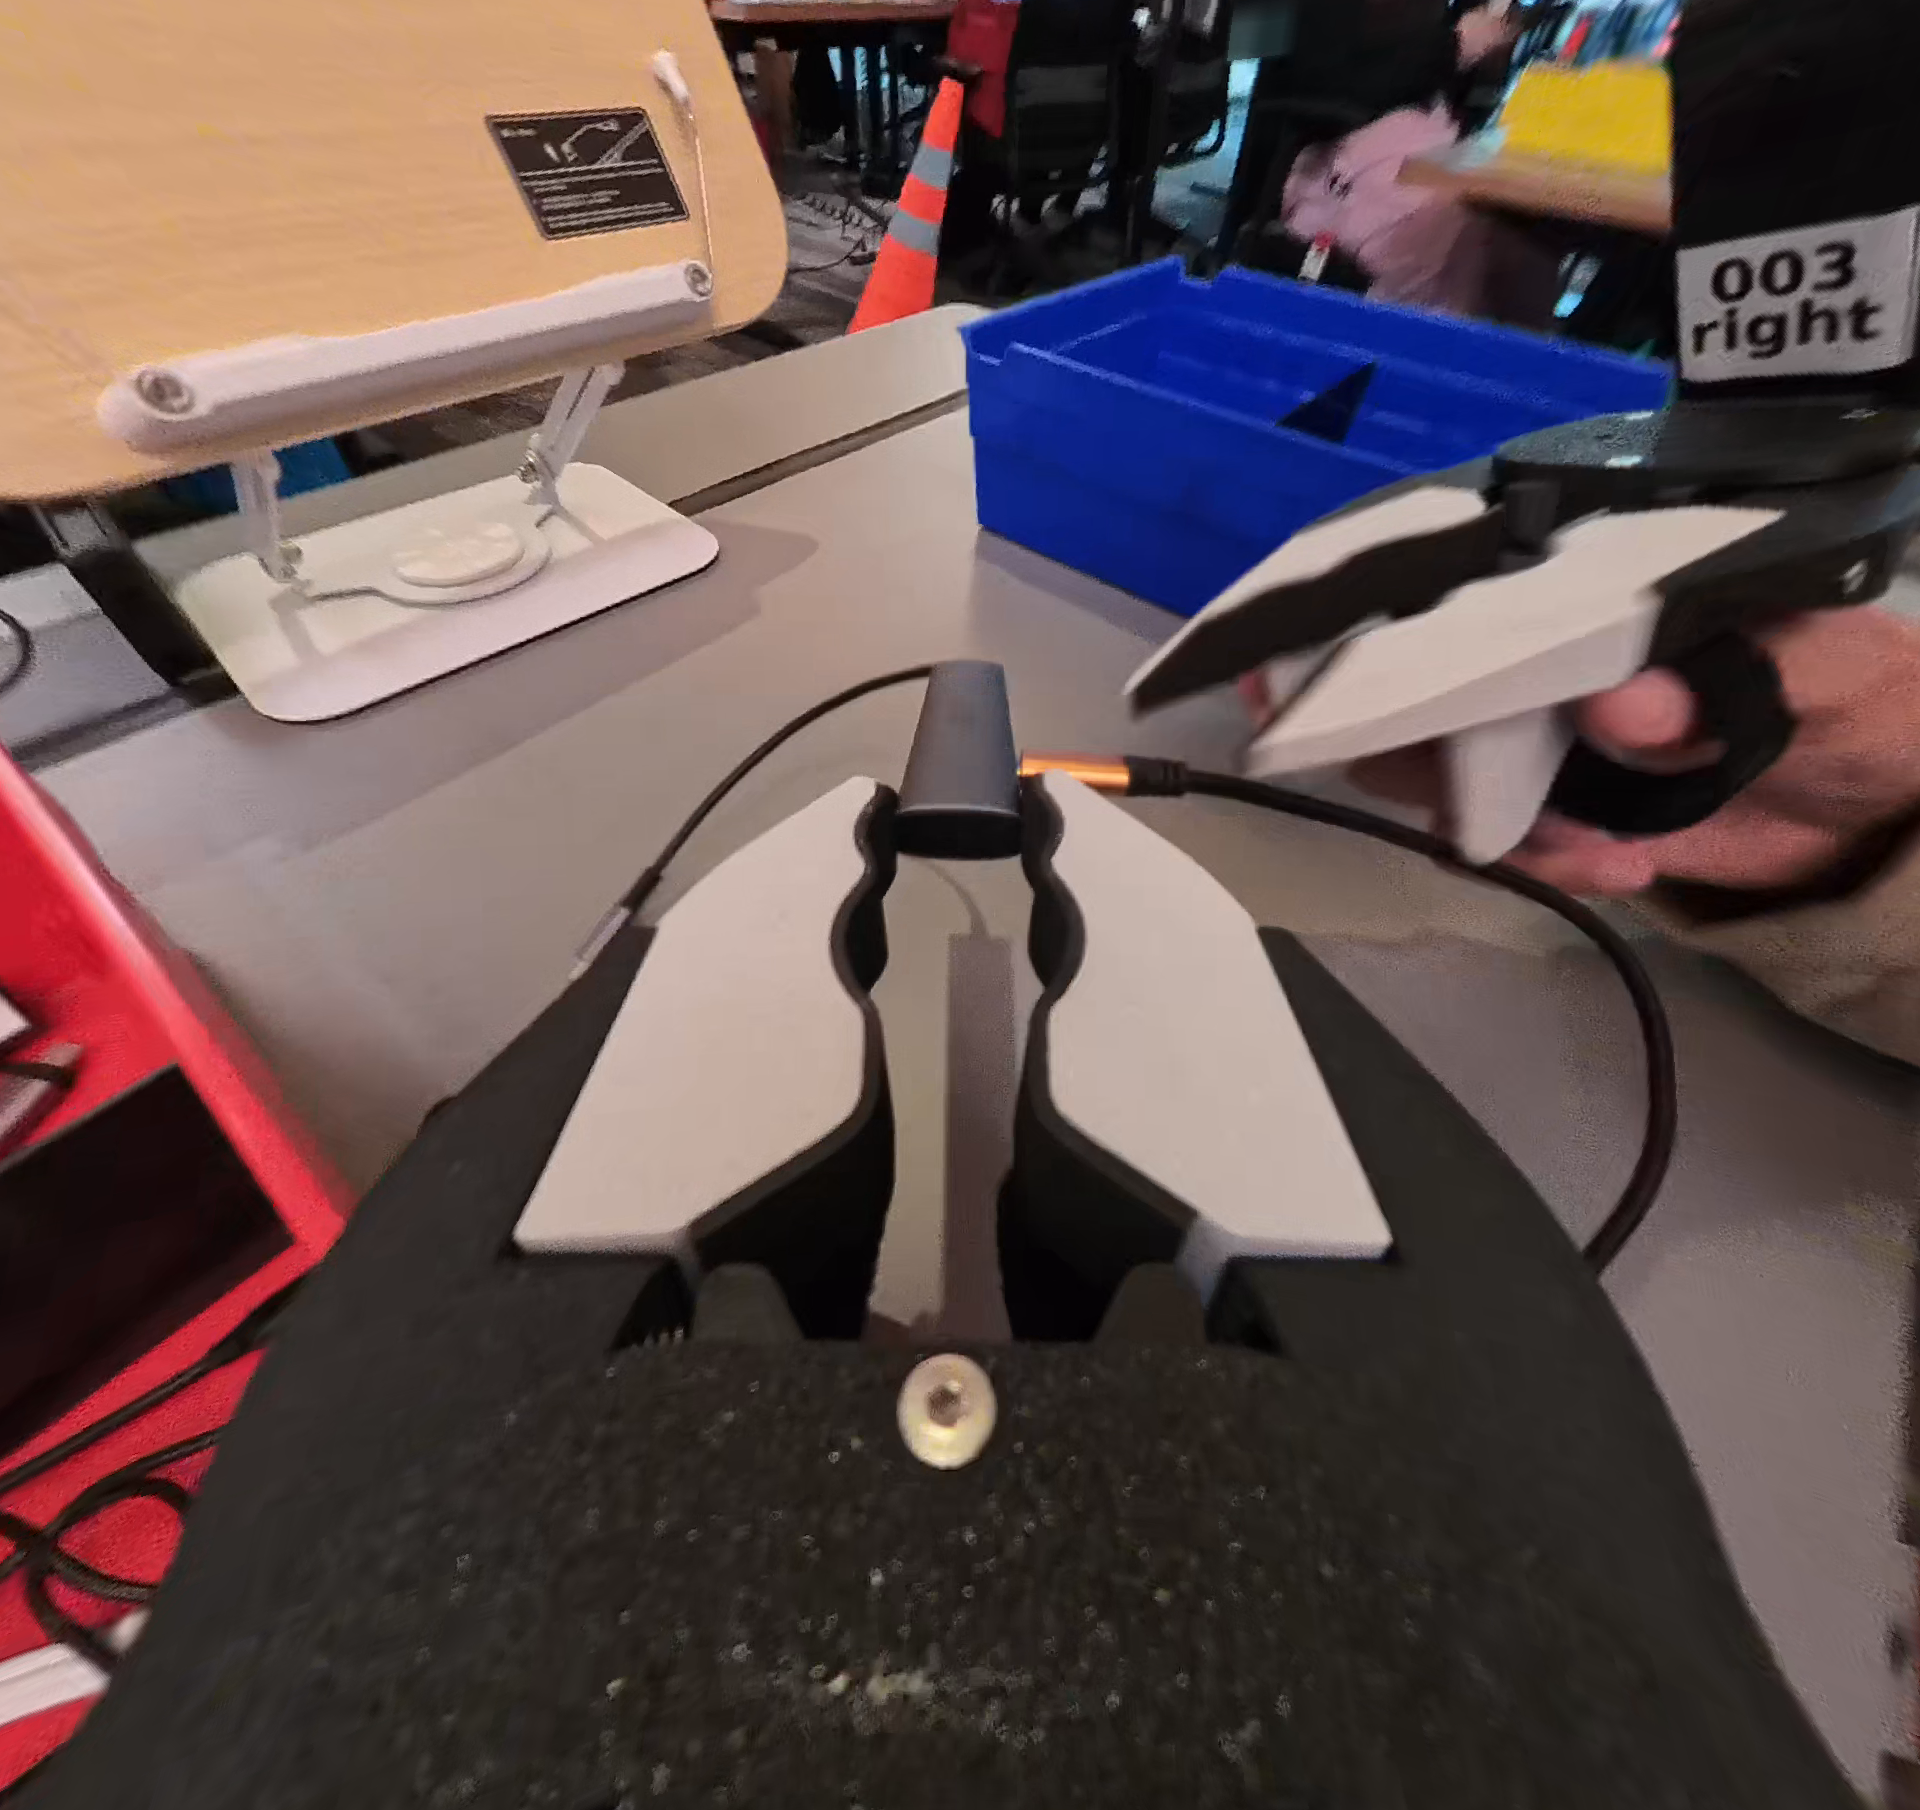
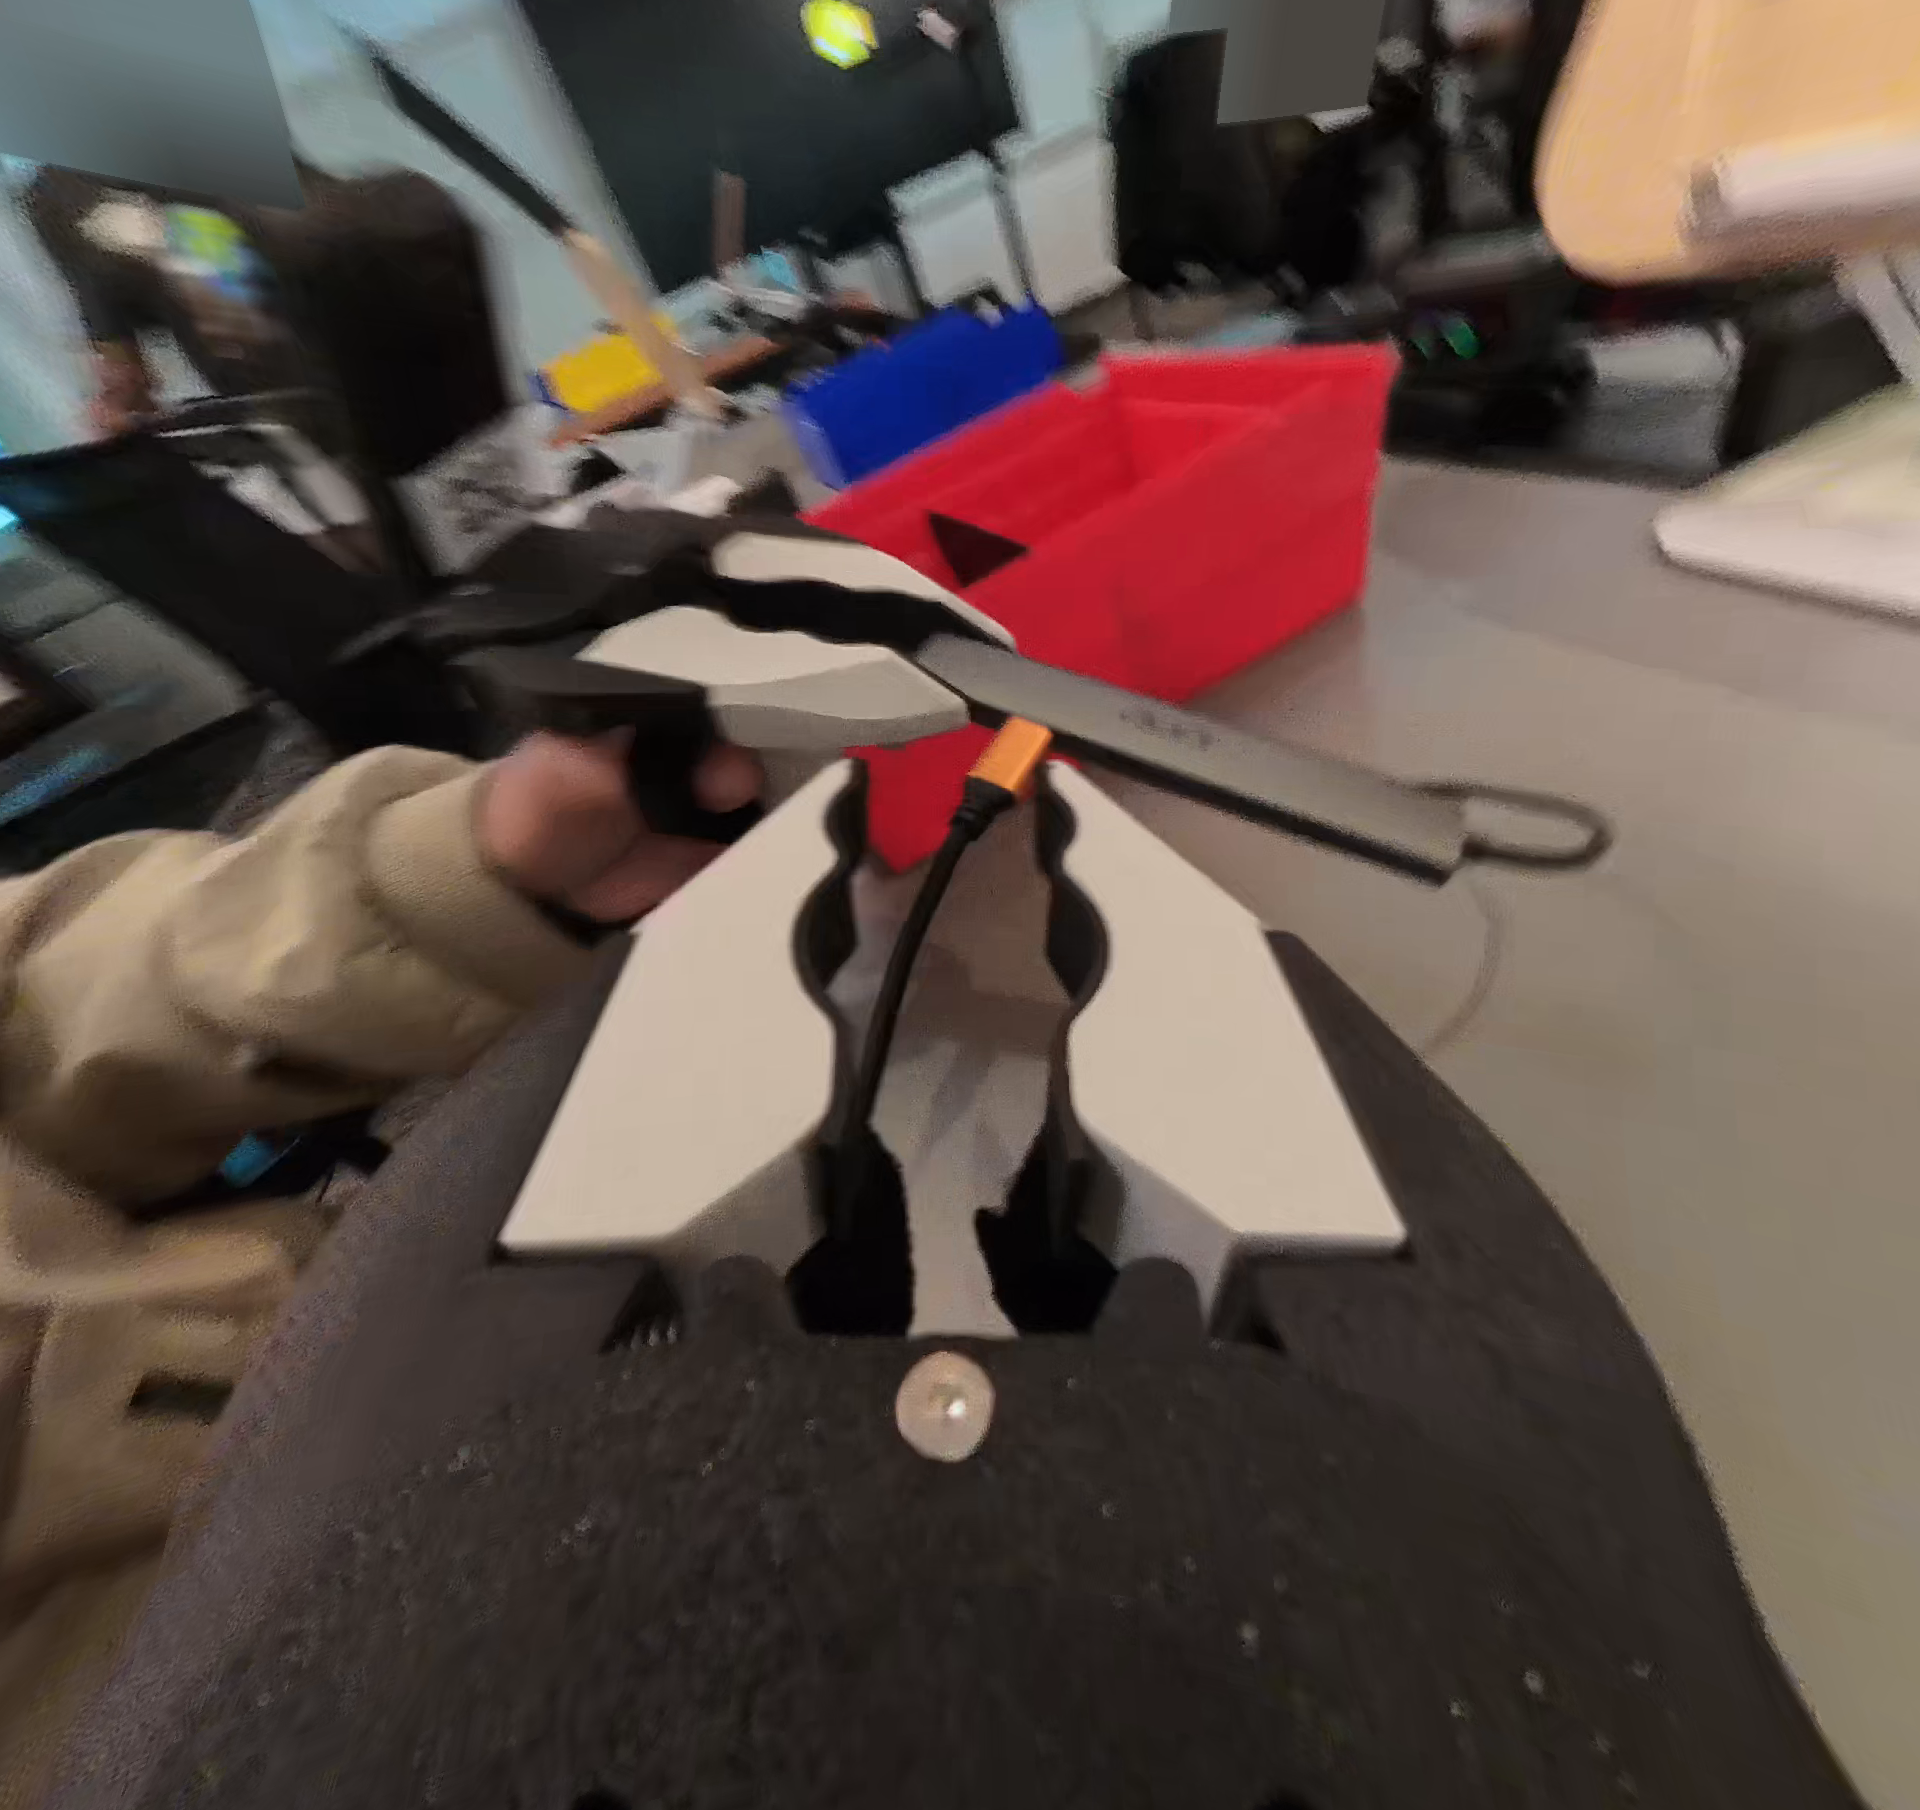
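Note:
My left gripper (image 1: 956, 804) is shut on the near end of a dark grey slim hub (image 1: 961, 752), holding it above the grey table (image 1: 468, 877). An orange-collared plug (image 1: 1075, 771) on a black cable (image 1: 1558, 919) sits in the hub's right side. My right gripper (image 2: 951, 784) is open, its fingertips on either side of the plug (image 2: 1008, 752) without gripping it, and the cable (image 2: 894, 981) runs back between the fingers. The right wrist view shows the hub (image 2: 1195, 732) side on, held by the left gripper (image 2: 935, 659). The hub's own thin cable (image 2: 1538, 825) trails on the table.
A blue bin (image 1: 1143, 472) stands behind the hub. A red bin (image 2: 1195, 534) stands at the left, close to my left gripper. A tilted wooden stand (image 1: 312, 150) on a white base (image 1: 468, 597) is at the back left. An orange cone (image 1: 914, 212) stands on the floor beyond.

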Action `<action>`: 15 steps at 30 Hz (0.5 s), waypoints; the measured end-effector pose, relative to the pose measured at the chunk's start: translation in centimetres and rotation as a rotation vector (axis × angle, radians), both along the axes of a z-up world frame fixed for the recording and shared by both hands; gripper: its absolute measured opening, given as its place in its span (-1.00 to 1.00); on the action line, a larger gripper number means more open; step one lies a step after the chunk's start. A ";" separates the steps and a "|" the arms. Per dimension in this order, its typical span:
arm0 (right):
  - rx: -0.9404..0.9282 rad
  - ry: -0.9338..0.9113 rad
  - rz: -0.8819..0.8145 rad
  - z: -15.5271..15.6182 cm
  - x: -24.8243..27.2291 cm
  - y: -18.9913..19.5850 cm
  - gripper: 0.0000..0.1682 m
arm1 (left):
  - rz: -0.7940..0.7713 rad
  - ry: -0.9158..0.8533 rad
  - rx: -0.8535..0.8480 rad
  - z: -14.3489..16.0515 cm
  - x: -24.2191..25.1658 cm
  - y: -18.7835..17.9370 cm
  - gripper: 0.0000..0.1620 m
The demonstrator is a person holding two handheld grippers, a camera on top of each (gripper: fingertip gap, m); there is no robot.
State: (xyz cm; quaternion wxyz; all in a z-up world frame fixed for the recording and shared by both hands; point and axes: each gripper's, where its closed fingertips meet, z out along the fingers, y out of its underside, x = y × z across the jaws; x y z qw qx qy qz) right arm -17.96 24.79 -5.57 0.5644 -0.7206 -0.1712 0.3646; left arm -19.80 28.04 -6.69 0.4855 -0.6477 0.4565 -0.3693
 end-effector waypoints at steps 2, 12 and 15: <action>0.160 -0.021 0.032 2.6 2.2 -0.9 -0.46 | -0.048 -0.056 -0.081 0.5 -0.8 0.1 -0.72; 0.682 -0.699 -0.171 1.1 4.0 -2.3 -0.58 | -0.350 -0.336 -0.435 4.0 -1.8 -2.9 -0.72; 0.758 -0.718 -0.105 1.5 2.8 -3.4 -0.60 | -0.441 -0.323 -0.474 3.9 -1.7 -4.2 -0.72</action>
